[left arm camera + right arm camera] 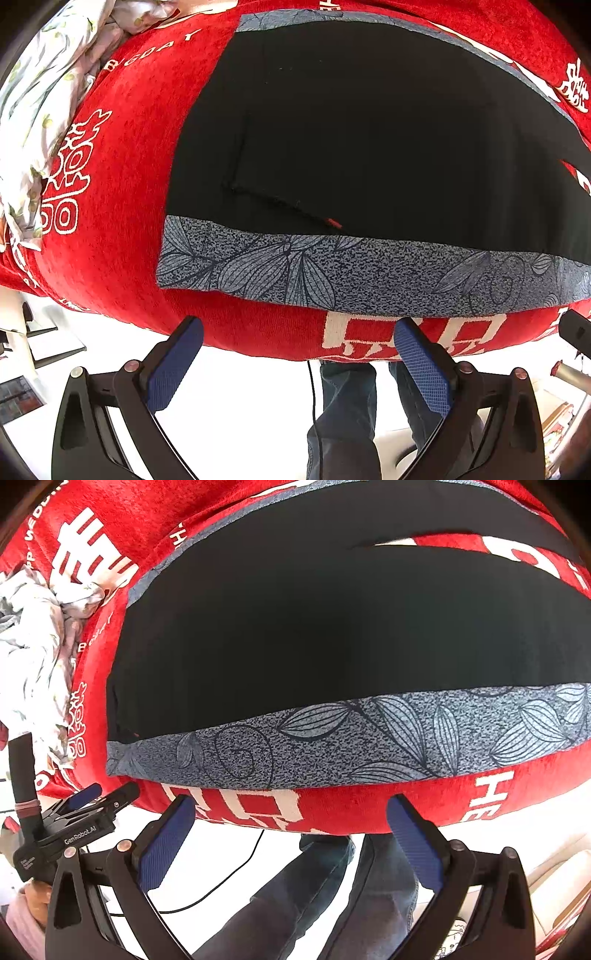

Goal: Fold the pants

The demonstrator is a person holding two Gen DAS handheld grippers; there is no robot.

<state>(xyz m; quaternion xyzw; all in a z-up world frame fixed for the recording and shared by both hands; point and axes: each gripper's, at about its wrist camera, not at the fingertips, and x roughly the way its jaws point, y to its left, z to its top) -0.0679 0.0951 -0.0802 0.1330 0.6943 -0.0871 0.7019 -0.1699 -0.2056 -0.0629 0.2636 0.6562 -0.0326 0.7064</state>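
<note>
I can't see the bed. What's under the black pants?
The black pants lie flat on a red blanket with white lettering, which shows all around them and between the legs. Whatever is beneath the blanket is covered.

A home bedroom is suggested. A bed is covered with a red blanket (122,155) woven with white wedding characters, and rumpled floral bedding (33,110) is heaped at one side. Black pants (369,129) are laid flat on it. A pale floor (229,853) is seen below the edge.
</note>
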